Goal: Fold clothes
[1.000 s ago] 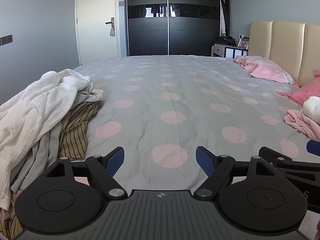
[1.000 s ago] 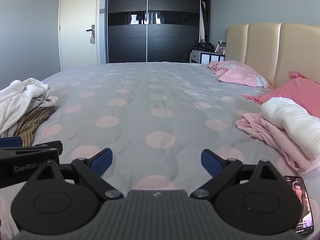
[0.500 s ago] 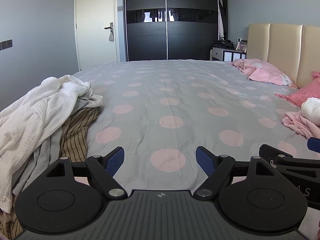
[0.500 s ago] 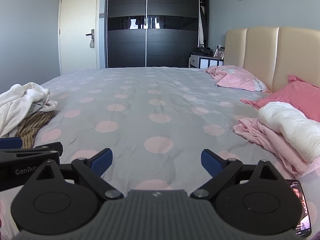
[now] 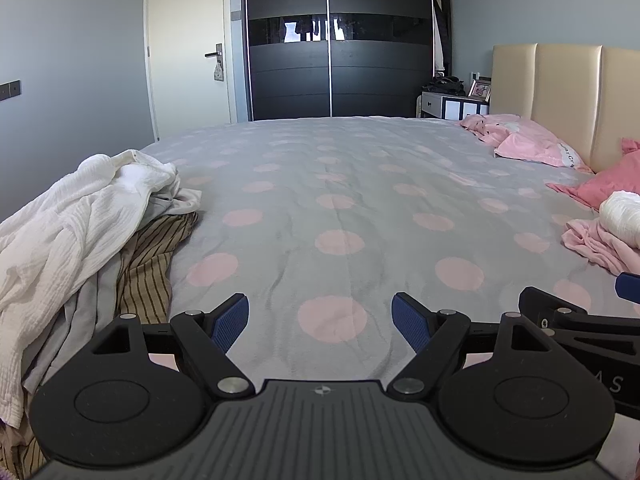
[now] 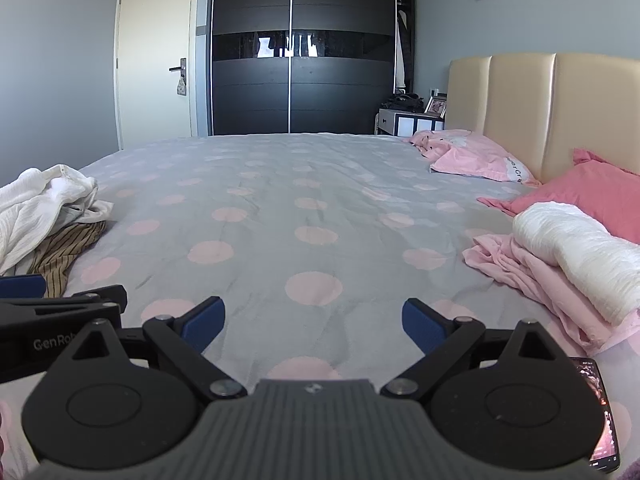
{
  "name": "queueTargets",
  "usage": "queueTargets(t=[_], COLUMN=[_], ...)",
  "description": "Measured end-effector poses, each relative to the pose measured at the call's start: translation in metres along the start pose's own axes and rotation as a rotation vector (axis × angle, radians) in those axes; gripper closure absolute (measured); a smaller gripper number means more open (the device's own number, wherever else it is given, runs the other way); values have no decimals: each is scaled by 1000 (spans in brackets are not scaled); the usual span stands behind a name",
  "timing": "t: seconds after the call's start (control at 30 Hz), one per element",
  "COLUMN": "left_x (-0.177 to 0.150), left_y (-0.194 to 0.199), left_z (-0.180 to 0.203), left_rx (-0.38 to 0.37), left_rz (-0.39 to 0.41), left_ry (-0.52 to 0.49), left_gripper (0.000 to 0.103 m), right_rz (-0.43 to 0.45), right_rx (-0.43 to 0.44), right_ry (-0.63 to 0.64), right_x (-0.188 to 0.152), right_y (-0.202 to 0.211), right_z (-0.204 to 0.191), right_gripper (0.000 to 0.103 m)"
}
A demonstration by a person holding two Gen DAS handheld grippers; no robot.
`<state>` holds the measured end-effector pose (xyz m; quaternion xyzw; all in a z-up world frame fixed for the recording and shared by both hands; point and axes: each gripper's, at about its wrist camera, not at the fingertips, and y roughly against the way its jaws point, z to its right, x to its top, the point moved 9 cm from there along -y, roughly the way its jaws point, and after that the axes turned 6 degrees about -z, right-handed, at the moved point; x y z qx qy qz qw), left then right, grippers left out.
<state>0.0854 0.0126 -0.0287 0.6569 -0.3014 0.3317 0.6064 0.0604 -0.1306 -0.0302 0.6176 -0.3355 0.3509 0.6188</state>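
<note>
A heap of unfolded clothes lies at the bed's left edge: a white crinkled garment (image 5: pixel 68 224) on top, a grey one and a brown striped one (image 5: pixel 148 268) under it. The heap also shows in the right wrist view (image 6: pixel 44 208). A pink garment (image 6: pixel 532 276) with a rolled white cloth (image 6: pixel 580 252) on it lies at the right. My left gripper (image 5: pixel 320 318) is open and empty, low over the bedspread. My right gripper (image 6: pixel 314 322) is open and empty, beside the left one.
The grey bedspread with pink dots (image 5: pixel 340 200) stretches ahead. Pink pillows (image 6: pixel 472 156) lie by the beige headboard (image 6: pixel 532 108). A phone (image 6: pixel 600 408) lies on the bed at the lower right. A black wardrobe (image 5: pixel 340 40) and a door (image 5: pixel 188 60) stand beyond the bed.
Both grippers have tilted upward a little, so the bed sits lower in both views. Their jaws stay open. The clothes have not moved.
</note>
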Motion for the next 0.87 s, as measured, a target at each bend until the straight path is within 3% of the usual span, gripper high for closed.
queueTargets(t=[0.87], left_x=[-1], left_y=[3], left_z=[2], left_rx=[-2], left_rz=[2], left_ry=[-5], left_gripper=[24], right_rz=[9], right_rx=[7], right_ry=[9], right_x=[1], right_y=[2], right_z=[1], right_gripper=[7])
